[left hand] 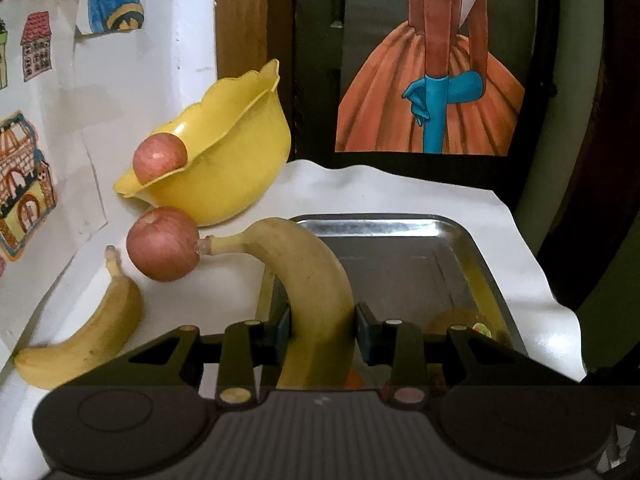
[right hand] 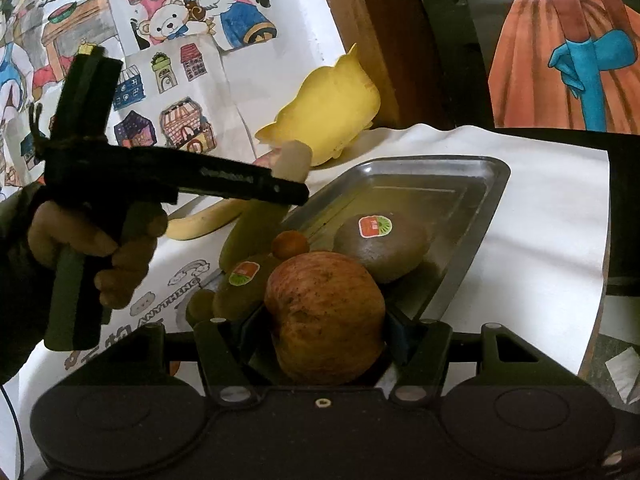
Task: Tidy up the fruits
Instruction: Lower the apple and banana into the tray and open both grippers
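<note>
We note the left gripper (left hand: 322, 326) clamped on a banana (left hand: 316, 280), long axis running away from the jaws, stem toward a loose apple (left hand: 163, 243); it hangs over the near-left rim of the metal tray (left hand: 472, 240); right gripper (right hand: 328, 334) grips a second apple (right hand: 326, 316) above the tray's near corner, kiwis (right hand: 380, 246) just beyond; yellow bowl (left hand: 224, 160), one apple on its rim, lies far-left; a second banana (left hand: 84, 336) rests on the cloth; we judge the loose apple obstructs the left path to the bowl.
</note>
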Motion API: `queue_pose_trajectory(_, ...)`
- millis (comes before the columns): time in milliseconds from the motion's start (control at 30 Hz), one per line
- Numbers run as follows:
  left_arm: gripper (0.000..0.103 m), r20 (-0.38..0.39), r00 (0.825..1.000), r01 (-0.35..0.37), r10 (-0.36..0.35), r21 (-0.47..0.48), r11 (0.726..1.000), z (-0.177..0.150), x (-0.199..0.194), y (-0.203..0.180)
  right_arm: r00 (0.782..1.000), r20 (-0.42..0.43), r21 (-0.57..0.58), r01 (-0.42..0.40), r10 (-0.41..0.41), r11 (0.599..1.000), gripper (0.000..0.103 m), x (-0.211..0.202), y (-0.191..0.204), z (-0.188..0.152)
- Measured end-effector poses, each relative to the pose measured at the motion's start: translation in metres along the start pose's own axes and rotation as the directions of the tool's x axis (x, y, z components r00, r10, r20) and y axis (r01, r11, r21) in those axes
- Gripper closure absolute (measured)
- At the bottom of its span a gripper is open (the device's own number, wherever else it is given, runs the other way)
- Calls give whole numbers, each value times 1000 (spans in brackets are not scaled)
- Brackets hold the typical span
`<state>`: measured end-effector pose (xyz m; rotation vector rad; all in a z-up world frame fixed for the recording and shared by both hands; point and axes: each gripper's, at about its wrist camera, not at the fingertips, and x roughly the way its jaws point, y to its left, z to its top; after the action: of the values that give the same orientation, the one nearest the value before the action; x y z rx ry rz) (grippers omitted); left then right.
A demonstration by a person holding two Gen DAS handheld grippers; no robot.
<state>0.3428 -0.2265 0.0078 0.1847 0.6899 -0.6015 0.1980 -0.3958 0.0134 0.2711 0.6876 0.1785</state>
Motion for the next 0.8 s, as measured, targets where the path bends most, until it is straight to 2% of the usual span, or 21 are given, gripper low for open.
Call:
queue_pose_trajectory(267, 65, -14, 1000, -5, 5, -9, 1000, -4, 7, -1, 1000, -7, -22, 13, -13, 1000, 39, 1, 4, 1)
queue_pose_trajectory(533, 65, -4, 999, -39, 39, 8, 999, -9, 4, -4, 1000, -8, -17, 18, -19, 1000, 37, 0, 5, 0)
queue_pose_trajectory(633, 64, -5, 999, -47, 47, 3, 999, -11, 1, -5, 1000, 4, -14, 17, -17, 1000, 32, -3, 7, 1)
queue_pose_trajectory(700, 60, 2, 999, -51, 51, 2, 999, -13, -4, -4, 1000, 12, -18, 17, -17, 1000, 27, -7, 9, 1)
queue_pose_trajectory(800, 44, 42, 998, -56, 56, -12, 998, -17, -18, -4, 999, 24, -22, 25, -25, 999, 24, -13, 13, 0)
